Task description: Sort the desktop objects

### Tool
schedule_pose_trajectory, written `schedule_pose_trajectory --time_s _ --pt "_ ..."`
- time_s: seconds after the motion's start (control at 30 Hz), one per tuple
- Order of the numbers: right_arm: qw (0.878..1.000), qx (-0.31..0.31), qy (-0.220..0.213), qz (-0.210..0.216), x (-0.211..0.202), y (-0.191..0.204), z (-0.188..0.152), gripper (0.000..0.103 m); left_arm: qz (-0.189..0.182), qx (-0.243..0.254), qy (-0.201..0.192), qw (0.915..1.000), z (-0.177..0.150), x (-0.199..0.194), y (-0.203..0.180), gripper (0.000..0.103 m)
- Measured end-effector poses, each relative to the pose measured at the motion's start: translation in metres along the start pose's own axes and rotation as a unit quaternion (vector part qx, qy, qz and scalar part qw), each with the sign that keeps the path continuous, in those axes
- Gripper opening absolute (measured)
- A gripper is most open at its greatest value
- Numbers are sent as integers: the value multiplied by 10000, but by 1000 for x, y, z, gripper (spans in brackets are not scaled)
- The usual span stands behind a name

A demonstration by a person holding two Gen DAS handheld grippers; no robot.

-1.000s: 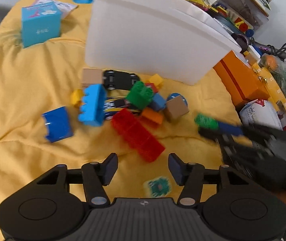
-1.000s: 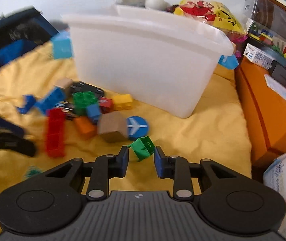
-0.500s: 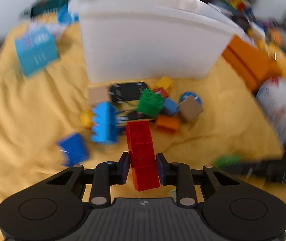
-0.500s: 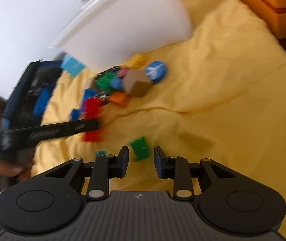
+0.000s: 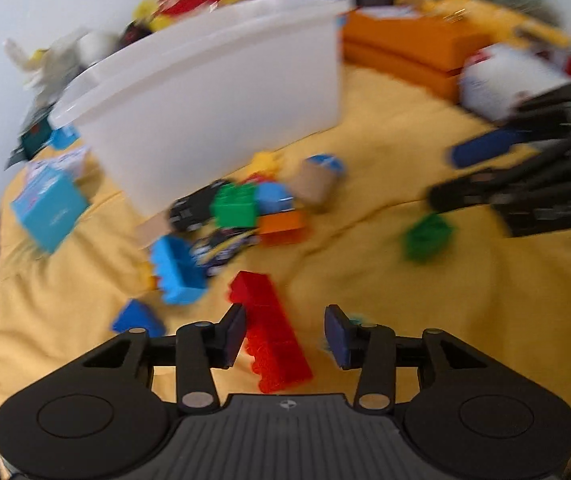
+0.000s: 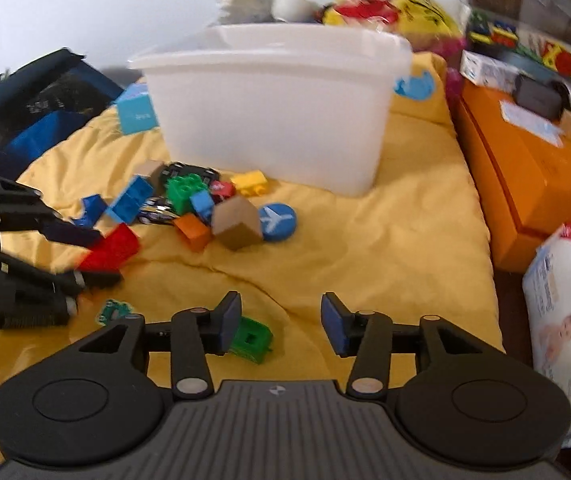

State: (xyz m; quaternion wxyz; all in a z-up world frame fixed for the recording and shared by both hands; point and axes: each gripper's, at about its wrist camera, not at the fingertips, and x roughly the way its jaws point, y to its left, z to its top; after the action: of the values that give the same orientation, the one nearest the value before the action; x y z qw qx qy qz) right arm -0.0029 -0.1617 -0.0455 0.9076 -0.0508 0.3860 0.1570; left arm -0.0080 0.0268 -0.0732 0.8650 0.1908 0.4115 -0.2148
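On my left, the left gripper had closed on the long red block half a second back; now its jaws are opening, and the block lies between the pads, brushing the left one and clear of the other, so I judge the grip is let go and the block not yet sorted. That view is smeared by motion, and I cannot tell whether the block rests on the yellow cloth or hangs just off it. To the right, my right gripper is opening too. A second ago the small green block sat between its pads; now it lies on the cloth beside the left pad, partly hidden behind it. The white bin stands beyond the pile, its inside hidden from both views.
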Motion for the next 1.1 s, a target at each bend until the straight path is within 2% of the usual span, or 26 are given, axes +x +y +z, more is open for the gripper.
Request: schedule_pose_trajectory --time_s 0.1,0.13,0.2,0.3,0.37,0.4,0.47,0.53,0.6,0.67,0.73,0.8,0.83,0.9,0.93,1.0,1.1 --pt "9999 -131 -12 83 0 6 1 51 -434 -281 -84 9986 -4 -12 4 47" --pt "9997 -214 -20 106 0 8 1 51 -412 -420 -154 9981 -5 -17 7 47" --pt "9991 -414 -15 85 -4 11 0 51 -141 -725 -192 9971 -5 -22 16 48" --pt "9951 -982 45 -30 -5 18 -5 48 128 -1322 -122 9911 -10 -19 36 48" --pt "9915 -1293 108 -79 -4 22 -9 43 109 -1918 -12 9814 -17 -14 52 48" --pt "9903 -1379 132 -49 -4 24 -10 37 -35 -2247 33 9744 -21 -11 60 46" --pt "9901 -1390 166 54 -2 25 -12 36 -518 -2870 105 9565 -29 -1 76 45" --pt "9909 -1323 222 117 2 25 -12 36 -818 -3102 126 9471 -32 7 79 44" --pt "9914 -1281 235 114 5 27 -12 36 -897 -3019 136 9490 -29 10 71 42" --pt "9917 -1264 219 127 5 29 -12 36 -835 -2645 150 9606 -22 10 57 42" --pt "9920 -1229 222 160 5 28 -12 36 -824 -2382 269 9673 -16 18 44 39" --pt "9923 -1200 253 178 8 27 -12 36 -832 -2323 249 9688 -13 22 39 32" --pt "9922 -1209 267 172 9 27 -12 36 -814 -2335 250 9686 -12 22 41 32" --pt "9909 -1300 287 179 9 29 -11 36 -603 -2201 215 9734 -10 18 41 32" --pt "9896 -1398 283 202 9 30 -12 37 -414 -1983 219 9790 -9 15 39 32" --pt "9865 -1588 288 264 9 32 -13 39 -151 -1680 344 9851 -11 14 40 32" --pt "9797 -1946 346 346 14 34 -13 40 -210 -1720 448 9839 -19 16 44 29"
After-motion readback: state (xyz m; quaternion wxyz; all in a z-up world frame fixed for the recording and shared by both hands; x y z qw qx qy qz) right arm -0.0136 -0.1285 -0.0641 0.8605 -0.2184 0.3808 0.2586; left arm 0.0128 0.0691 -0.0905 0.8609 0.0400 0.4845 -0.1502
